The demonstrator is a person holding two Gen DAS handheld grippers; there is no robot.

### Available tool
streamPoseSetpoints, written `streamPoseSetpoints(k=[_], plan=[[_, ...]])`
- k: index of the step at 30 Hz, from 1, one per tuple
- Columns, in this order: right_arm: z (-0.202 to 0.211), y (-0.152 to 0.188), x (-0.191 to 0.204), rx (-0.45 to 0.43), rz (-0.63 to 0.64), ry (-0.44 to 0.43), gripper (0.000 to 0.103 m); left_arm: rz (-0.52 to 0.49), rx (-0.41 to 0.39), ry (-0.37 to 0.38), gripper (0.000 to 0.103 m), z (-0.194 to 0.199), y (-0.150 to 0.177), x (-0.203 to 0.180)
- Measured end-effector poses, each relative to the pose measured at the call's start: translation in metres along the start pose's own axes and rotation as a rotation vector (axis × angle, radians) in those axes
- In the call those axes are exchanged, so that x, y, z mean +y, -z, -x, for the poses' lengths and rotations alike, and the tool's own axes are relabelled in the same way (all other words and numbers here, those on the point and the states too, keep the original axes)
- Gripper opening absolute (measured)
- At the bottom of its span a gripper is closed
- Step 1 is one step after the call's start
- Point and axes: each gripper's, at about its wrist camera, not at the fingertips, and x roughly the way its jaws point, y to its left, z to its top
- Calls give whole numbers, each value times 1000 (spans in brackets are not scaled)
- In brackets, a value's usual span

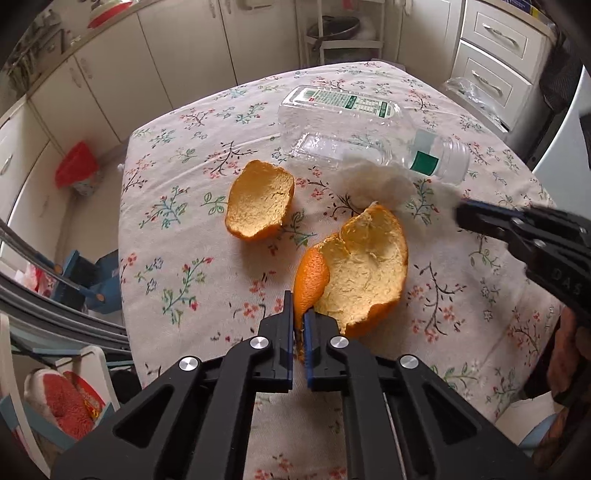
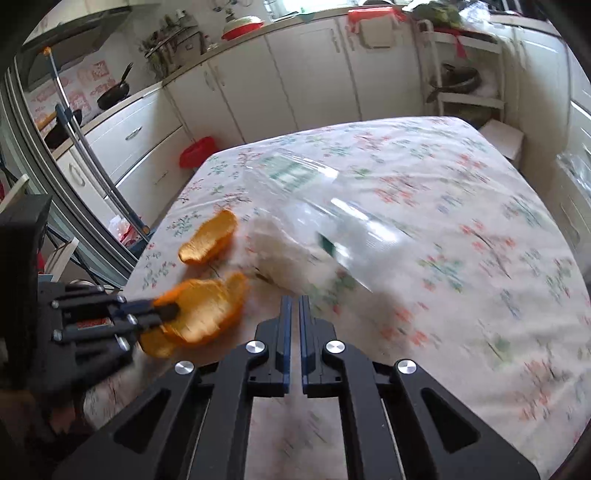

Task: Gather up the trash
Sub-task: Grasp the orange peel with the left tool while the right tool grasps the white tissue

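Observation:
My left gripper [image 1: 299,306] is shut on the near edge of a large orange peel [image 1: 365,266], which lies on the flowered tablecloth [image 1: 184,258]. A smaller peel [image 1: 258,201] lies further back to the left. A crumpled white tissue [image 1: 373,181] rests just behind the large peel, against two clear plastic bottles [image 1: 343,105] [image 1: 388,155] lying on their sides. My right gripper [image 2: 294,301] is shut with nothing showing between its fingers, just short of the blurred tissue [image 2: 280,254]. In the left wrist view it reaches in from the right [image 1: 461,218].
A red bin [image 1: 75,168] stands on the floor left of the table by white cabinets. A blue tool and a chair with a red cushion [image 1: 62,402] are at the near left. A rack with a pan [image 1: 334,29] stands behind the table.

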Motion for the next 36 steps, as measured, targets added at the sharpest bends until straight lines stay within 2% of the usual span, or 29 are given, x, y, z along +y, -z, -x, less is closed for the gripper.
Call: streamPoseSetpoints(k=[4,7,8,9,11,15,20,22,23,25,30,36], plan=[[14,14,-19,6,-31,2,5,50,-24,-4,3,16,7,5],[9,12,-22,35,-38,-25,5,96,-30,-21,3,25,13,13],[7,11,-20,37,-37,-31,11,104,-25,-35,3,25,15,15],[4,8,-17,36,-33,-37,25,110,-17,-48,3,25,17,17],[-4,2,-6,28,-15,-39,42,116,-2,-53,3,24,20,23],[-25,-15,16,34,22,-21,45,97,20,-50,4,19,22,25],[-49,-32,22,33,-5,26,45,64,8,-49,5,17,20,24],[-58,-35,21,47,-6,29,38,60,5,-42,9,15,18,23],[-60,-34,22,52,-1,32,22,55,6,-39,11,14,18,21],[-60,-35,21,49,5,25,18,35,15,-39,13,10,16,17],[-40,-21,17,37,41,21,16,10,32,-18,12,5,16,9],[-3,14,1,46,47,0,16,78,12,14,5,16,17,11]])
